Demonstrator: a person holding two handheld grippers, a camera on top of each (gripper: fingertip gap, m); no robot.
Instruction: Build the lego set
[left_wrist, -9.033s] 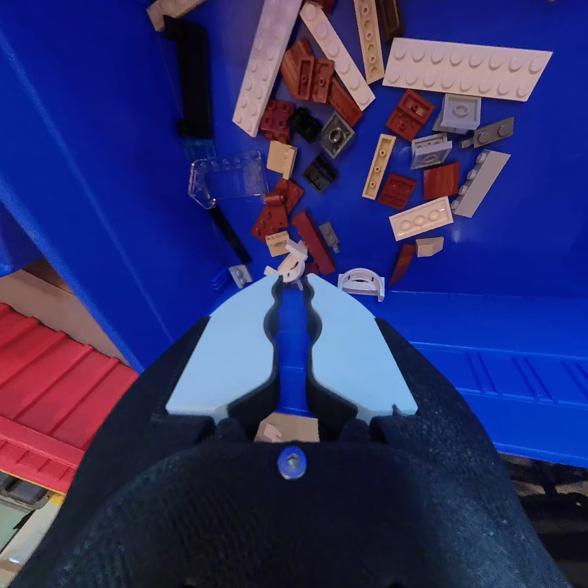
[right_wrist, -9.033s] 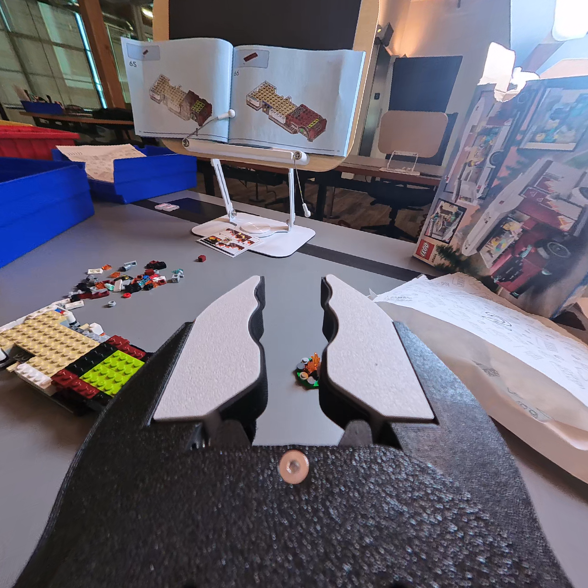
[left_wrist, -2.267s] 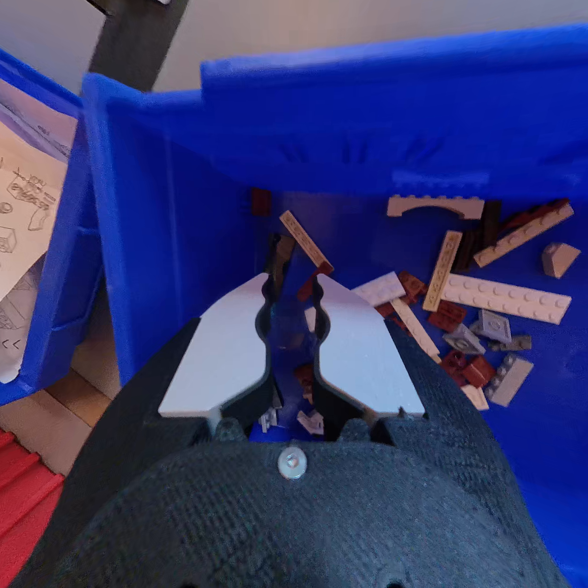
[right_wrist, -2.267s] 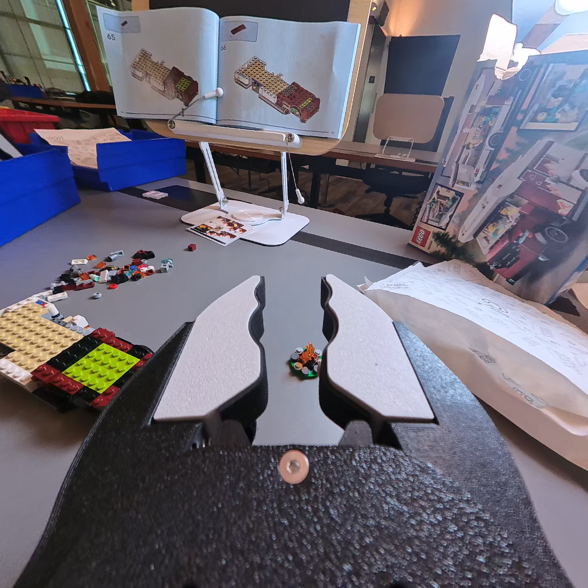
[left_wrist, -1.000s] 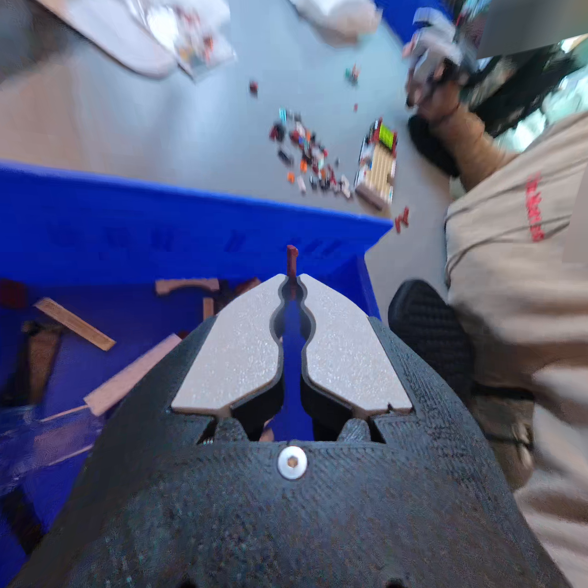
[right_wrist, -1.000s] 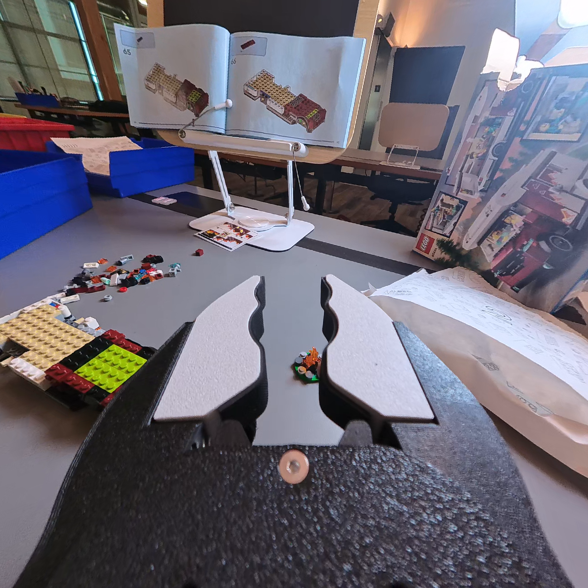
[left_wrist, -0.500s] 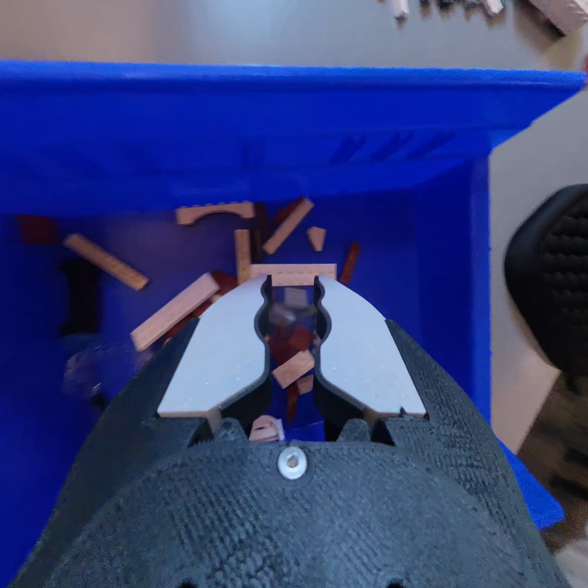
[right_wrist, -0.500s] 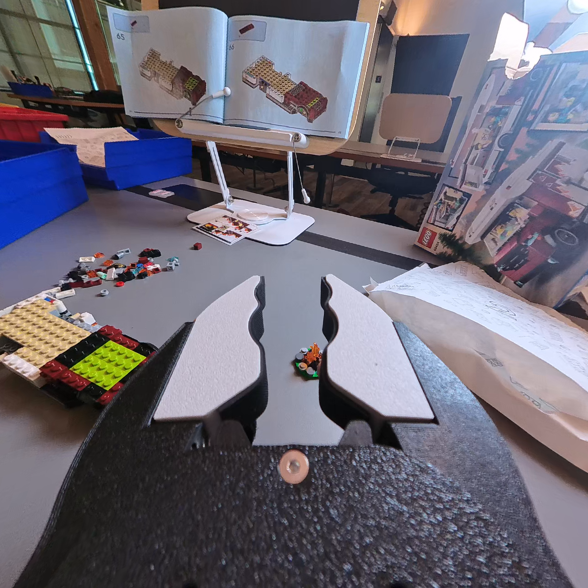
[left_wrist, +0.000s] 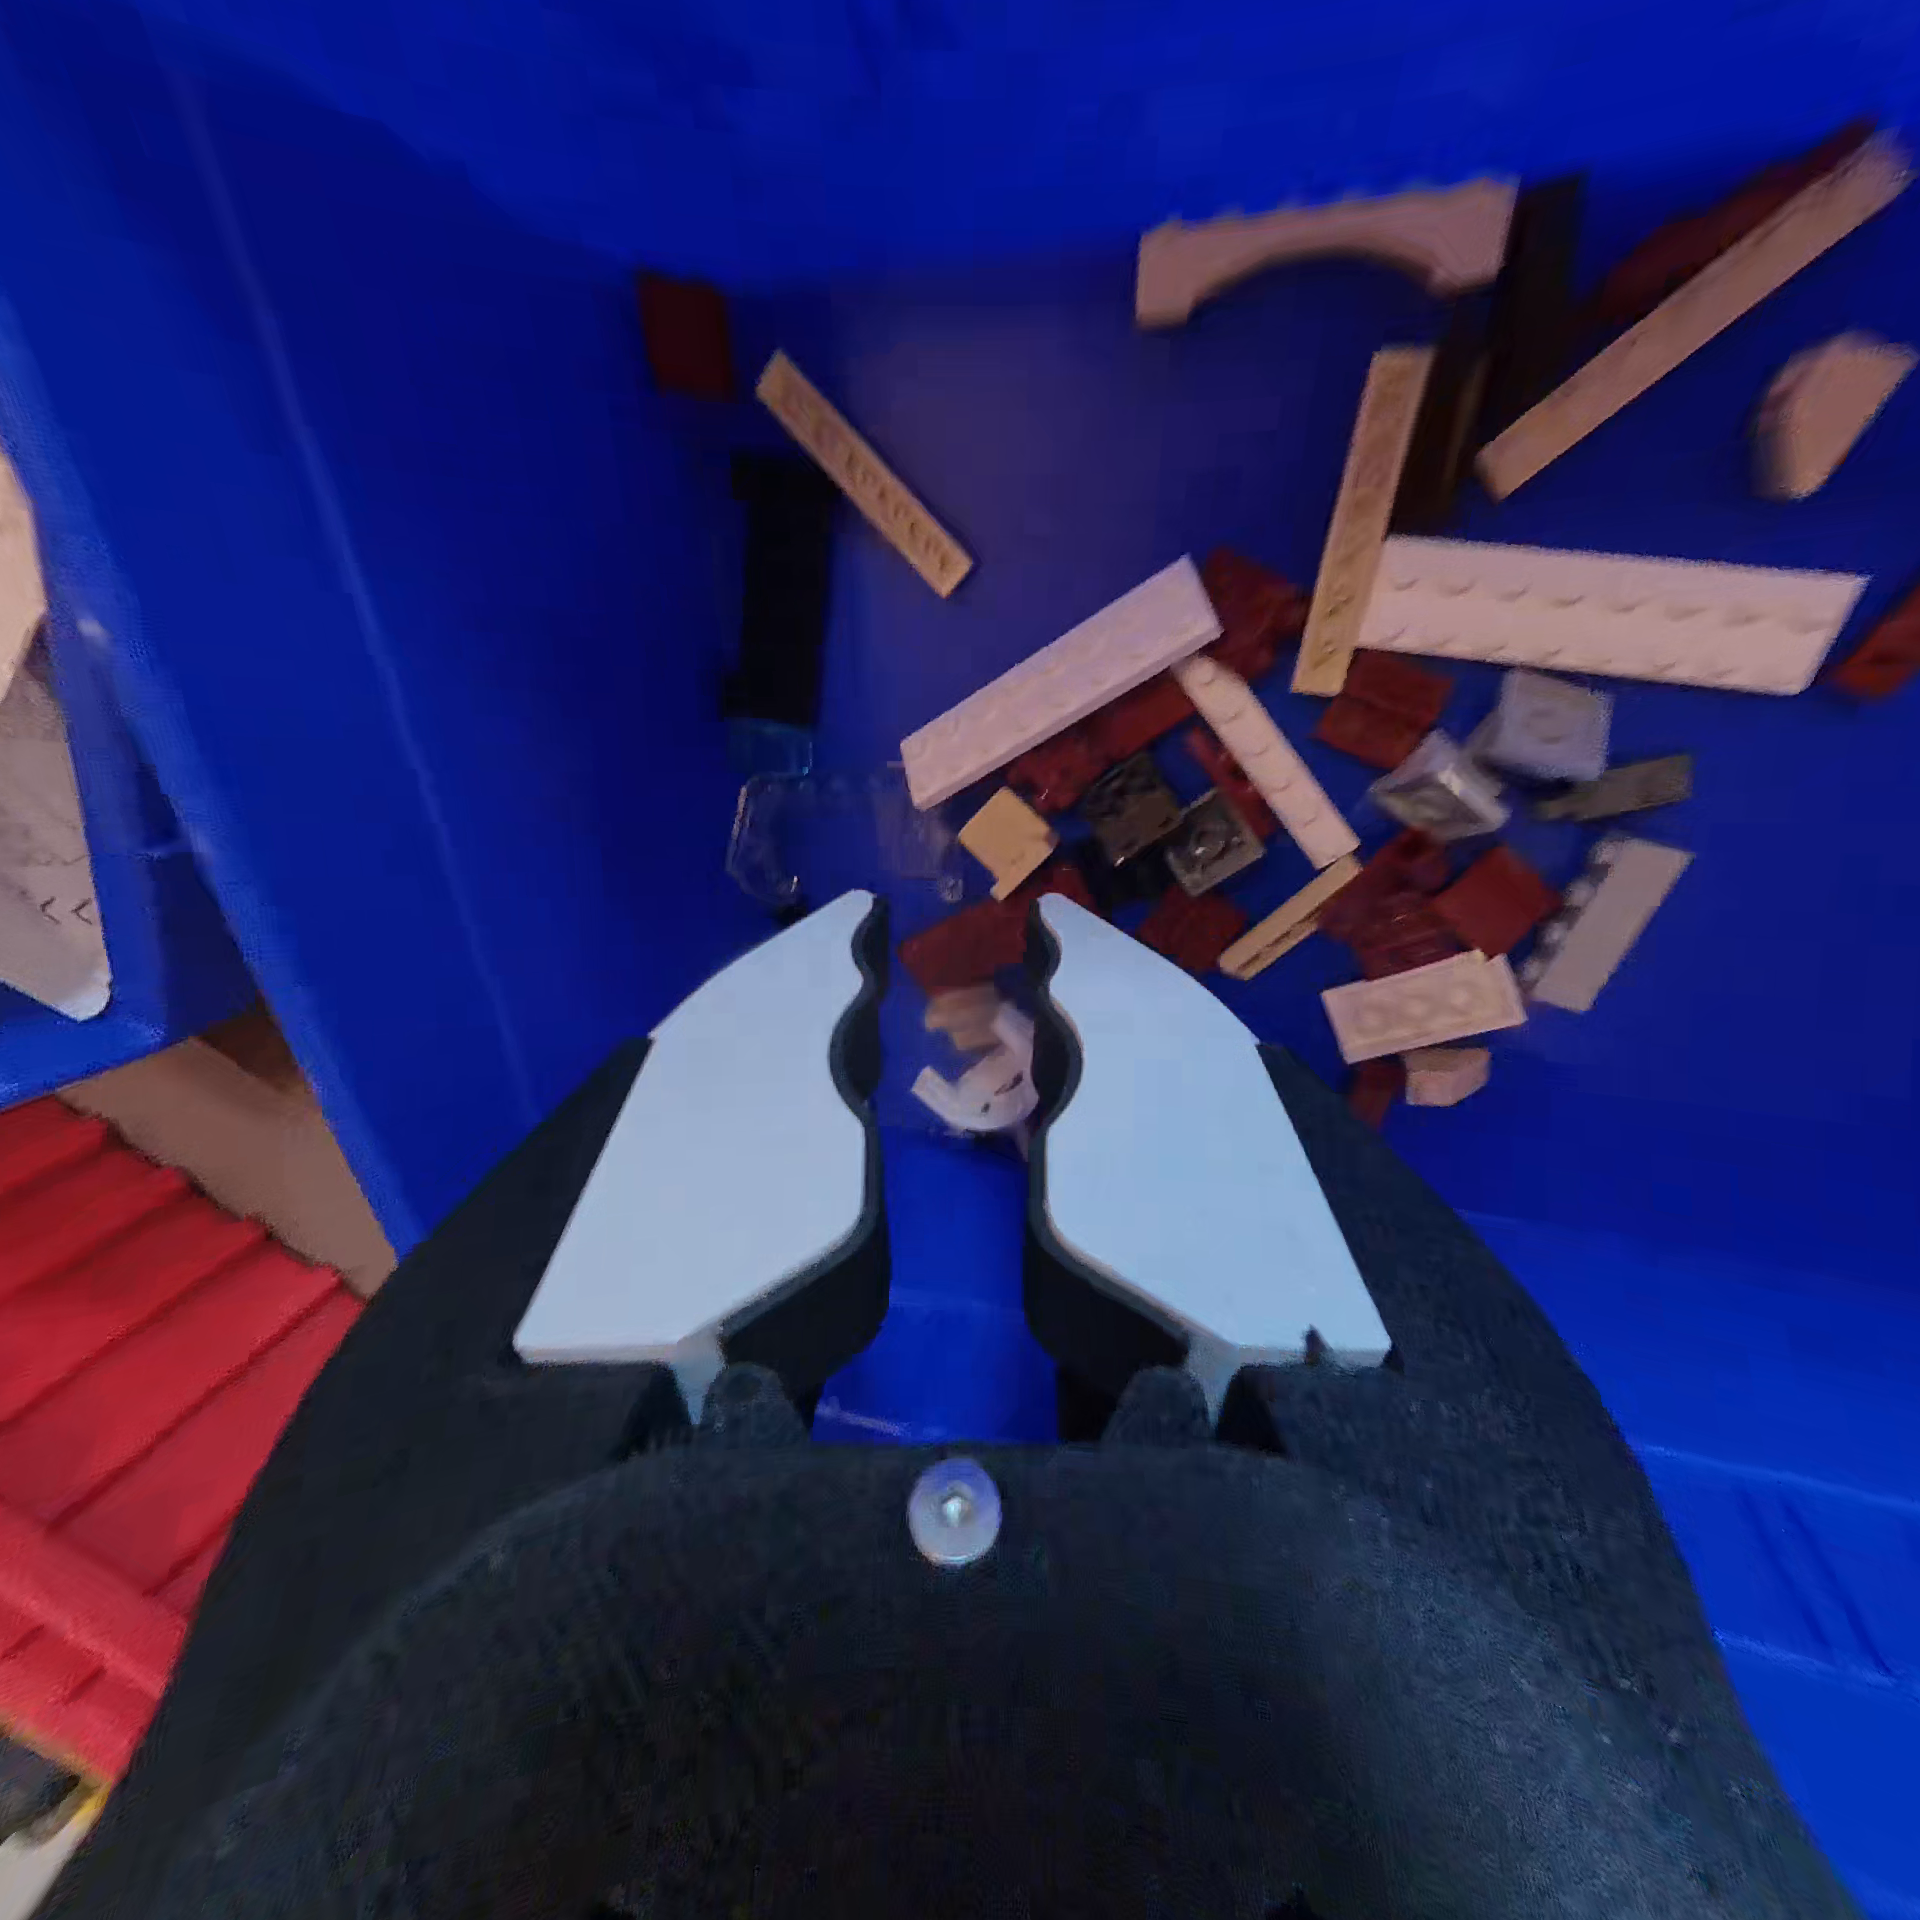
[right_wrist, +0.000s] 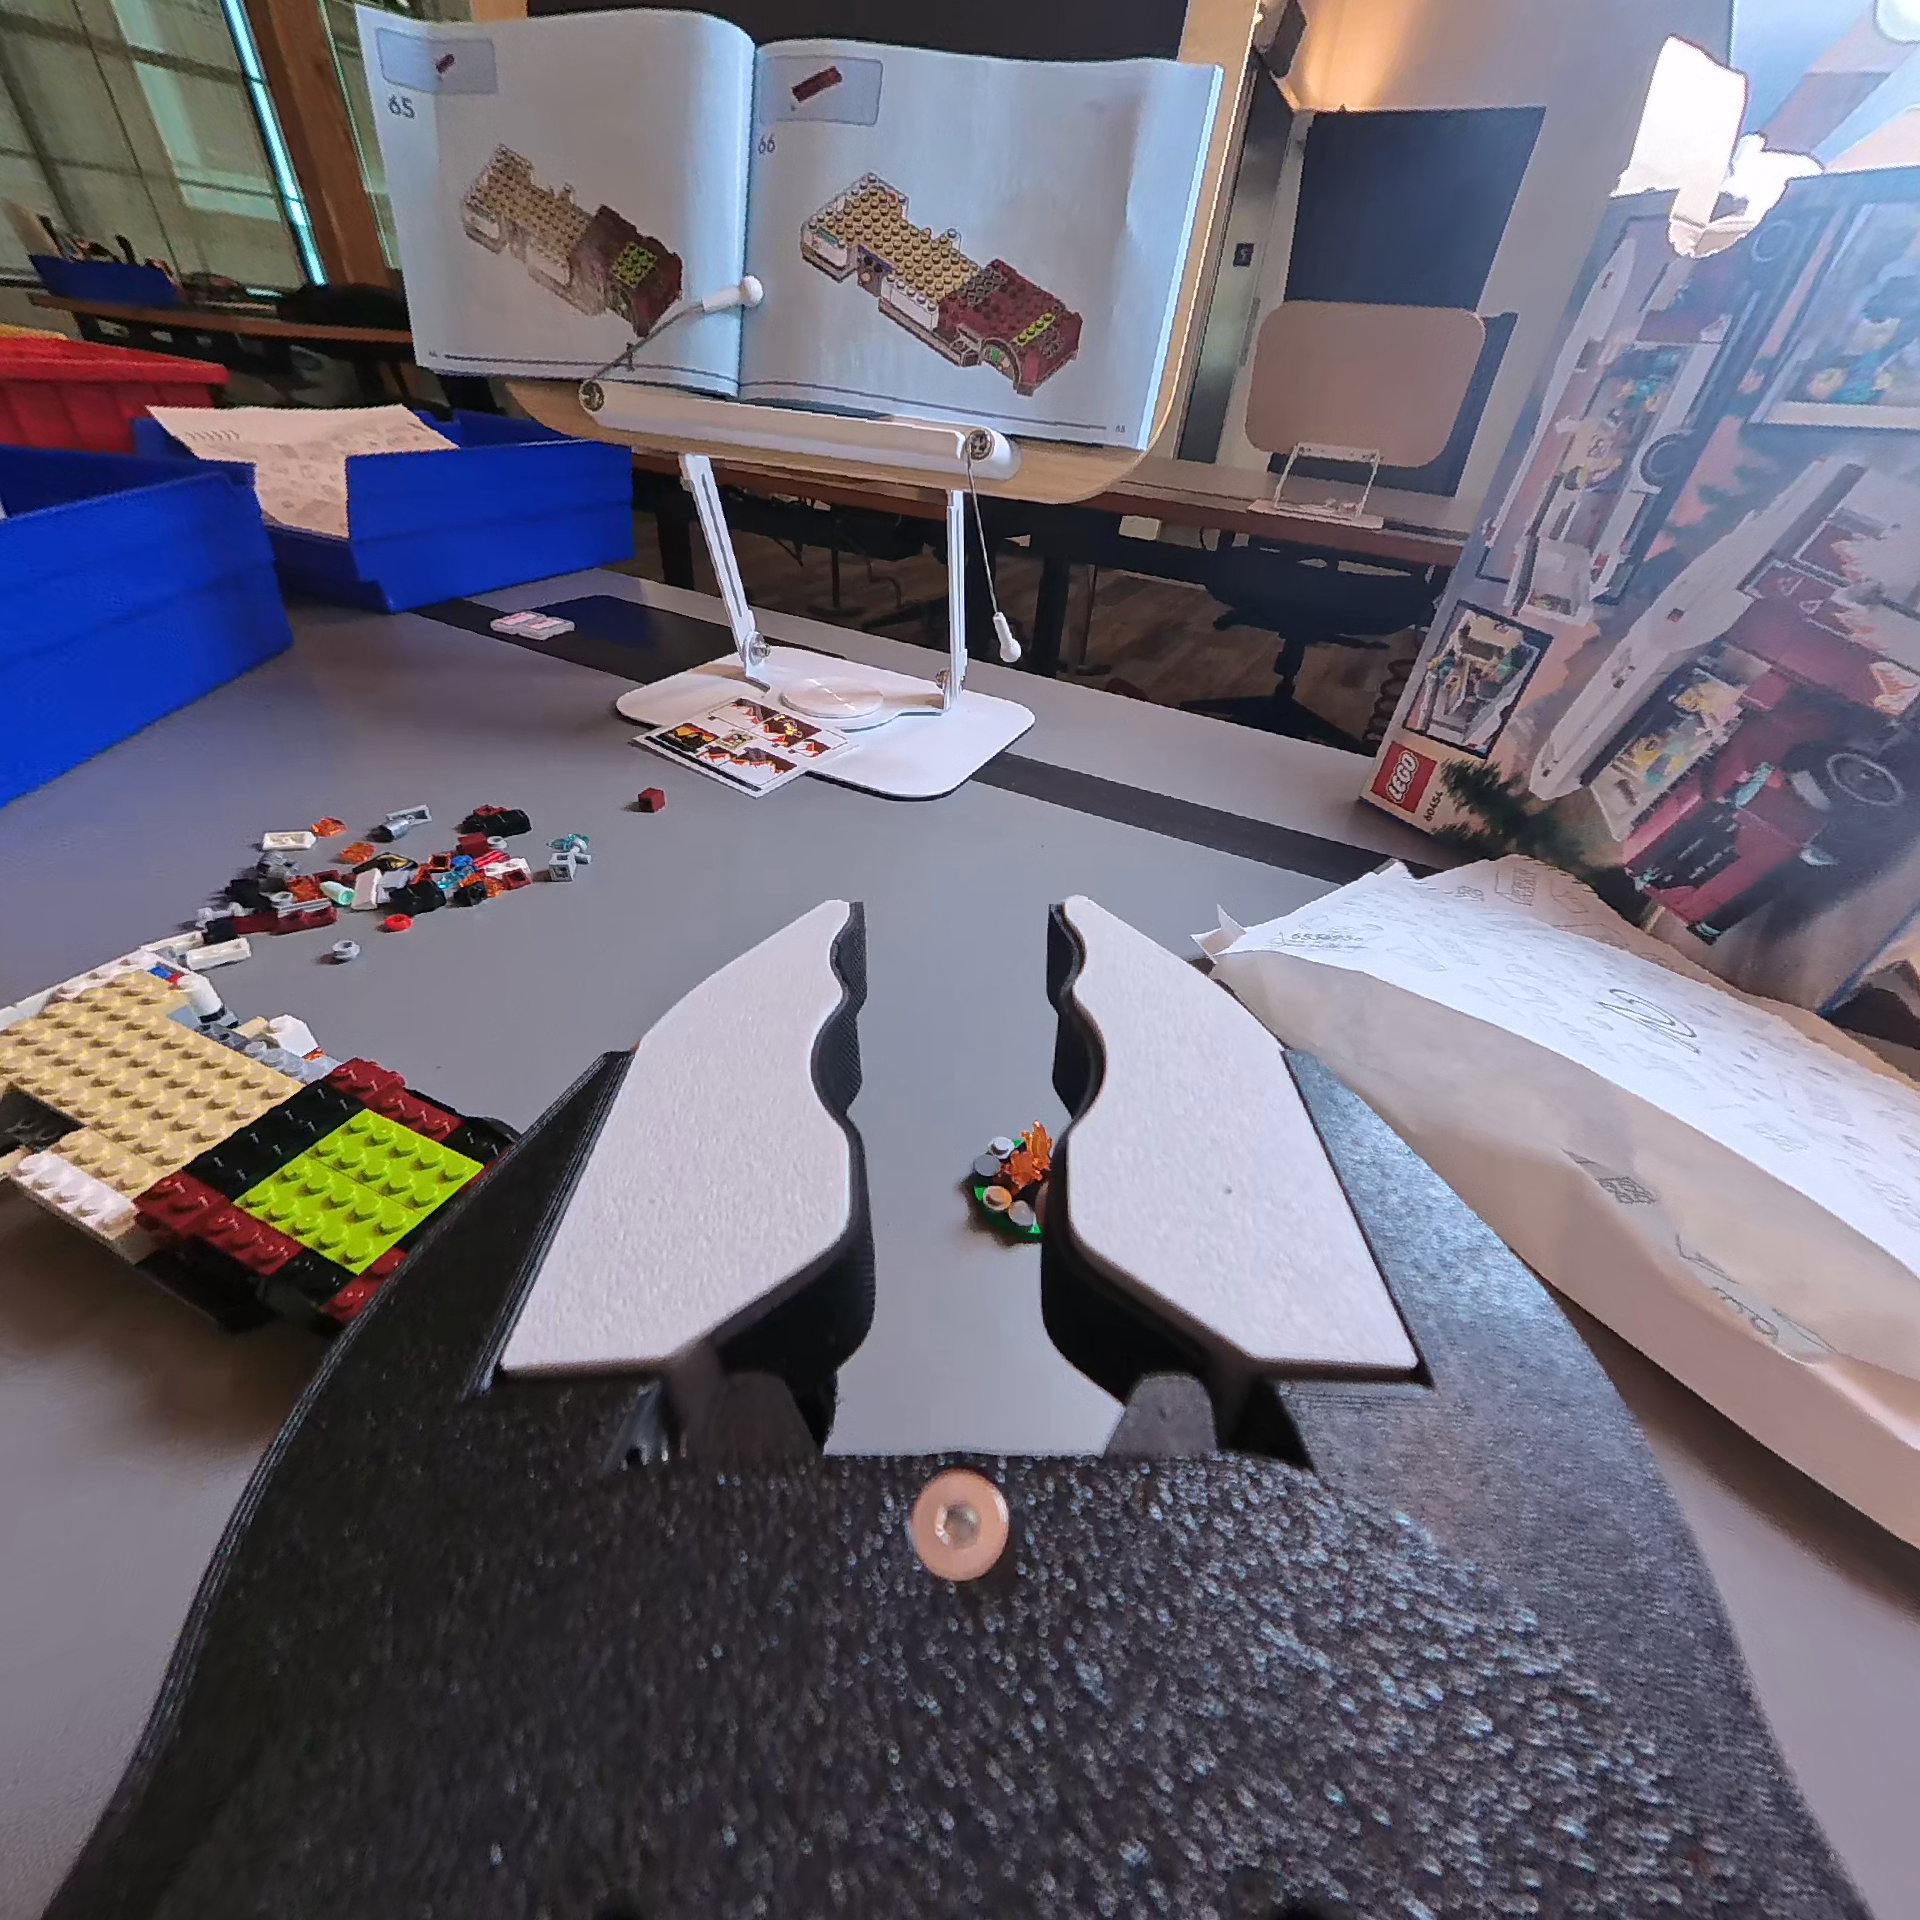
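Observation:
In the left wrist view my left gripper (left_wrist: 956, 909) is open and holds nothing. It hangs inside a blue bin (left_wrist: 416, 520) over a heap of loose bricks. A dark red plate (left_wrist: 961, 951) and small white curved pieces (left_wrist: 982, 1075) lie on the bin floor below the gap between its fingers. A clear piece (left_wrist: 821, 842) and a long white plate (left_wrist: 1060, 681) lie just beyond the tips. In the right wrist view my right gripper (right_wrist: 956, 912) is open and holds nothing above the grey table (right_wrist: 727, 935). A small green round piece with an orange flame (right_wrist: 1008, 1184) sits on the table by its right finger.
A partly built tan, dark red and lime model (right_wrist: 208, 1143) and scattered small pieces (right_wrist: 395, 873) lie at the left. An open instruction book on a white stand (right_wrist: 790, 218) is ahead; a set box (right_wrist: 1714, 571) and a paper bag (right_wrist: 1558, 1091) are at the right. A red bin (left_wrist: 125, 1351) stands left of the blue bin. The tips of one gripper are about 65 centimeters away from the tips of the other.
A second ago my left gripper was shut on a thin dark red piece above the bin's rim. It then opened, the piece left the grasp, and it swung back over the heap. The right gripper hardly moved.

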